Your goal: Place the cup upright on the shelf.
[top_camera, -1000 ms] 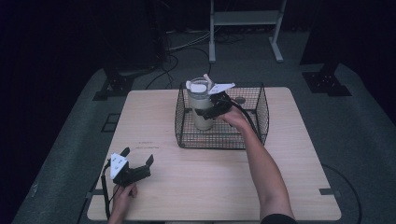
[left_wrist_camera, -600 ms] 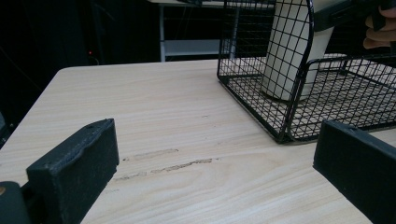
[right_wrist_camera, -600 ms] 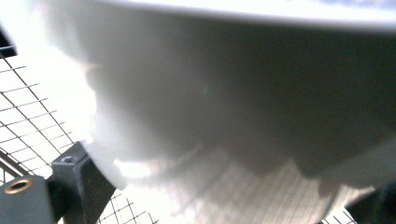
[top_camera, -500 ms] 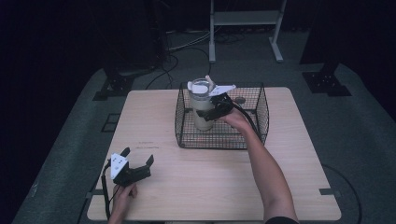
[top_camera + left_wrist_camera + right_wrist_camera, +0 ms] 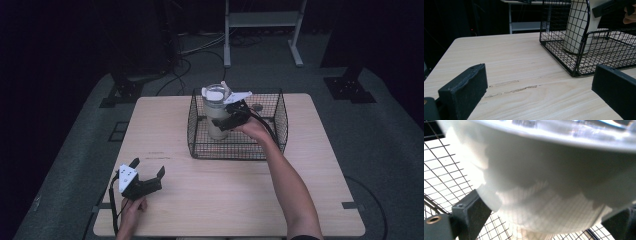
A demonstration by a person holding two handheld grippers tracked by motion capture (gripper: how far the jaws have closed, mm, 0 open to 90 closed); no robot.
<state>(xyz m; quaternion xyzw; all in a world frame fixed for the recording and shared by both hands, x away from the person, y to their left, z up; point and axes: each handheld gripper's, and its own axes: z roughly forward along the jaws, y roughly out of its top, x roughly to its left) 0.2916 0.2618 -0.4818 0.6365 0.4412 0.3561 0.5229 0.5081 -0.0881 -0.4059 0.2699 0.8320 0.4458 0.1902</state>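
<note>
right gripper [image 5: 227,121] clamped on upright cream tumbler with clear lid [image 5: 216,111], standing in black wire basket [image 5: 280,120] at its left end, axis vertical; left gripper [image 5: 148,171] wide open, empty, well apart.

tumbler [image 5: 216,116]: cream, clear lid | basket [image 5: 237,148]: black wire mesh | table [image 5: 165,120]: light wood grain

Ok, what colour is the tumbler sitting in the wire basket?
Cream-white, with a clear lid; the tumbler shows best in the high view.
</note>
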